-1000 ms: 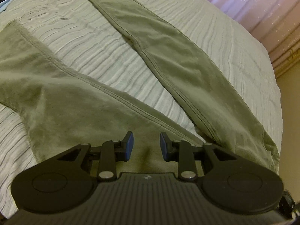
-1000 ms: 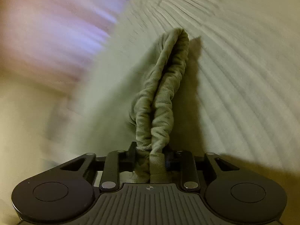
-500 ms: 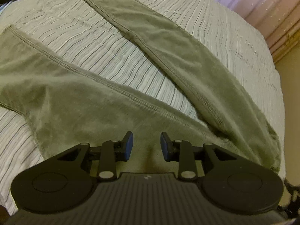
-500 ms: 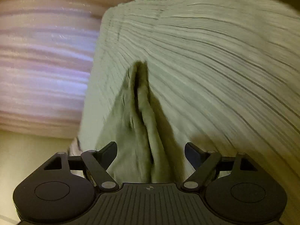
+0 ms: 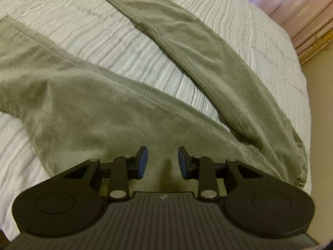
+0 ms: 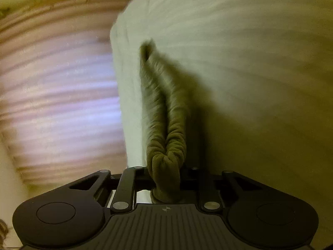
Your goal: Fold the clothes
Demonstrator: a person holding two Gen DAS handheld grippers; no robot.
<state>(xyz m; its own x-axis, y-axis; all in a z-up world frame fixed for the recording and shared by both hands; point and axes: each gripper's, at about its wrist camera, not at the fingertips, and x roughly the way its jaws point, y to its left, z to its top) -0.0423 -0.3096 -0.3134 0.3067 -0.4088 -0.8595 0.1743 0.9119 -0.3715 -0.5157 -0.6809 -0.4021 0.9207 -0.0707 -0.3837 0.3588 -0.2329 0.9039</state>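
On the bed (image 5: 129,48), with its ribbed pale cover, olive velvety trousers (image 5: 87,104) lie flat, their two legs spread in a V toward the far side. Just above the near waist part hangs the left gripper (image 5: 163,162), blue pads apart, nothing between them. At the bed's right edge the right gripper (image 6: 166,177) has just closed its jaws and clenches a bunched, wrinkled fold of the trousers (image 6: 166,125).
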